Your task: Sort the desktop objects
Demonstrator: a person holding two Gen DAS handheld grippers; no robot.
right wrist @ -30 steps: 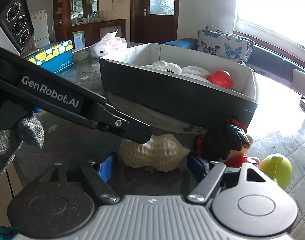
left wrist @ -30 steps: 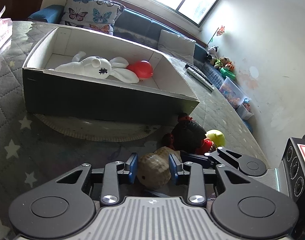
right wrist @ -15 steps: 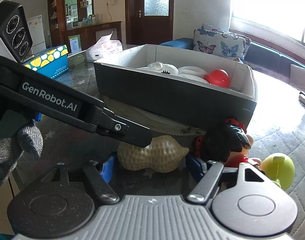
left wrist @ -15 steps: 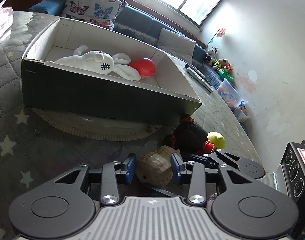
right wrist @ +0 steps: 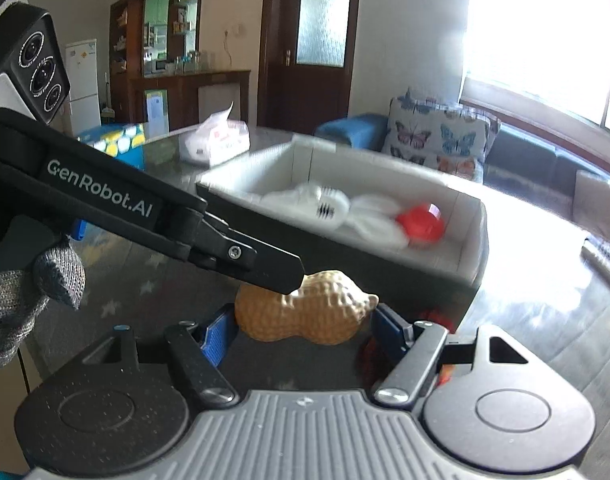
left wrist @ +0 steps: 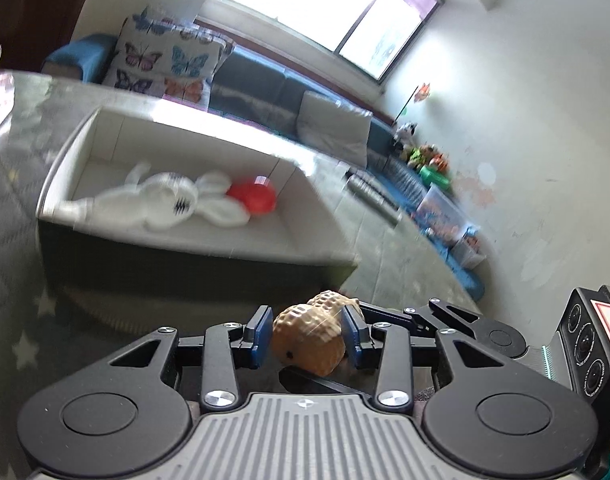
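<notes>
My left gripper [left wrist: 307, 330] is shut on a tan peanut toy [left wrist: 311, 340] and holds it up off the table, in front of the dark cardboard box [left wrist: 185, 256]. The box holds a white plush rabbit [left wrist: 173, 202] and a red ball [left wrist: 255, 198]. In the right wrist view the peanut toy [right wrist: 305, 312] sits between my right gripper's [right wrist: 305, 330] open blue pads without touching them, with the left gripper's finger [right wrist: 261, 260] on it. The box [right wrist: 471, 236] lies behind. A red bit of a doll [right wrist: 435, 318] shows by the right pad.
A tissue pack [right wrist: 217, 142] and a blue-yellow box [right wrist: 113, 142] stand at the table's far side. A remote [left wrist: 371, 196] lies right of the box. A sofa with a butterfly cushion [left wrist: 165, 64] is behind. The table has a grey star-patterned cover [left wrist: 13, 216].
My left gripper has lifted the peanut toy off the table and both views have risen. The doll and yellow-green toy have dropped out of sight below the grippers.
</notes>
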